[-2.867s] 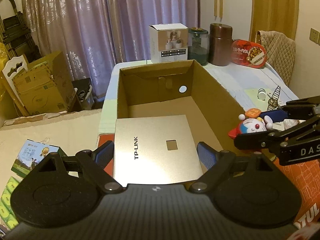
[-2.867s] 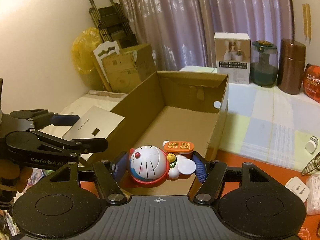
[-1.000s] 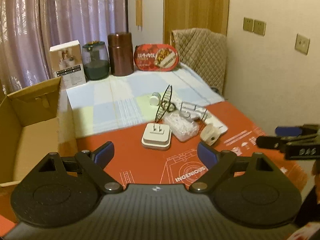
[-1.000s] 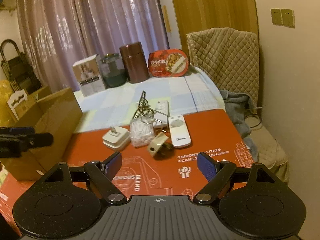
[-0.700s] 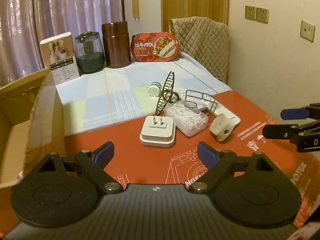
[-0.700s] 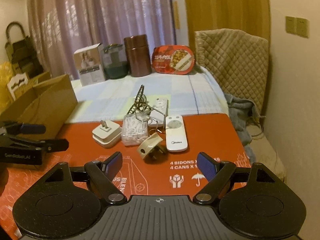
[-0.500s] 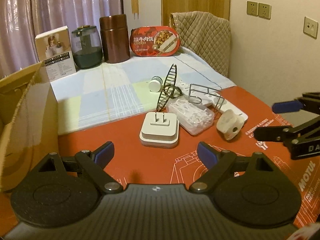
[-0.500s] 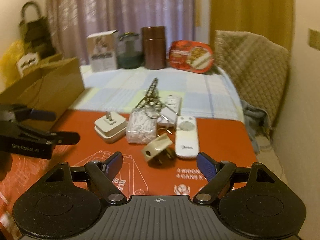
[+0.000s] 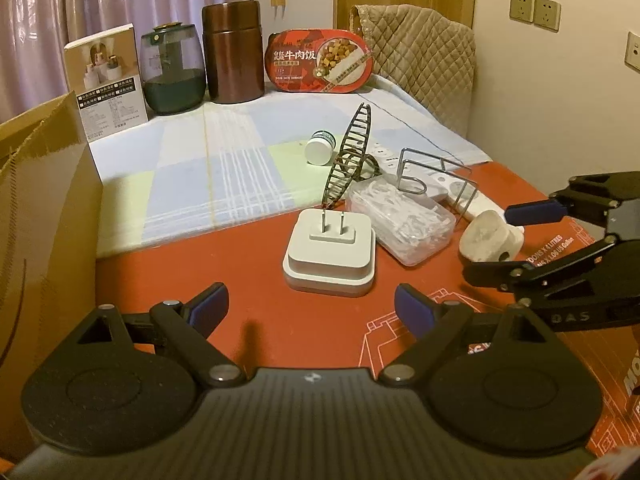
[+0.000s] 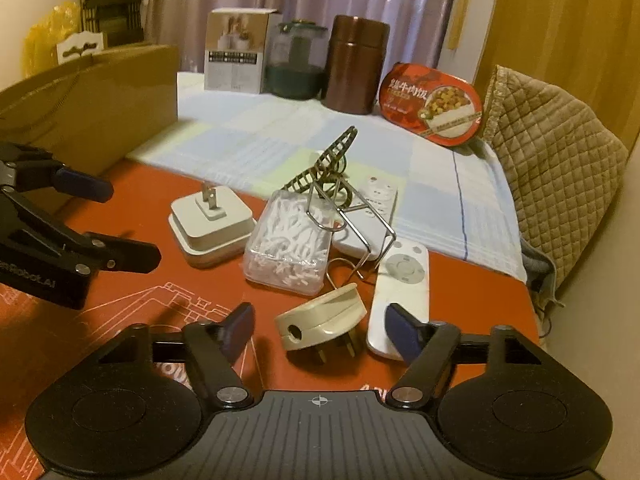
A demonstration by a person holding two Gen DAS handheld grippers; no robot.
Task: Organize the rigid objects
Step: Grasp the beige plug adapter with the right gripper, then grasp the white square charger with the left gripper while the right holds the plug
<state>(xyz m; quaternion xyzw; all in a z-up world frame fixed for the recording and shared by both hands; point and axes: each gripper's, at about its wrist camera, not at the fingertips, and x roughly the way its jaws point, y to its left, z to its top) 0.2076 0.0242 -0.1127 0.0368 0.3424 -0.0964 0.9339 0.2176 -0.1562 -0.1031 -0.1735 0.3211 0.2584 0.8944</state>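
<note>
The beige plug [image 10: 320,326] lies on its side on the red mat [image 10: 168,280], prongs toward the camera, just in front of the floss box [image 10: 288,240]. The right gripper [image 10: 320,330] straddles it; its jaws are closing, the plug between them, and neither pad seems to touch it yet.

To do this well, I would centre the pads on the plug's flat round faces, not on the prongs, and keep the right pad off the remote [image 10: 400,280], which lies just right of the plug. Lift straight up so the wire rack [image 10: 352,216] behind is not snagged.

The left gripper [image 9: 312,312] hangs spread and empty, just short of the white charger [image 9: 330,254], which stands prongs-up left of the floss box. It should close across the charger's flat sides.

The cardboard box [image 9: 44,208] stands far left of the floss box, the likely destination.

Count around the floss box: one beige plug, one charger, one remote, one power strip [image 10: 366,216], one wire rack, one dark comb-like clip [image 9: 352,148], one small bottle [image 9: 320,147]. Behind: one carton [image 9: 108,80], two jars, one red meal tub [image 9: 320,60].
</note>
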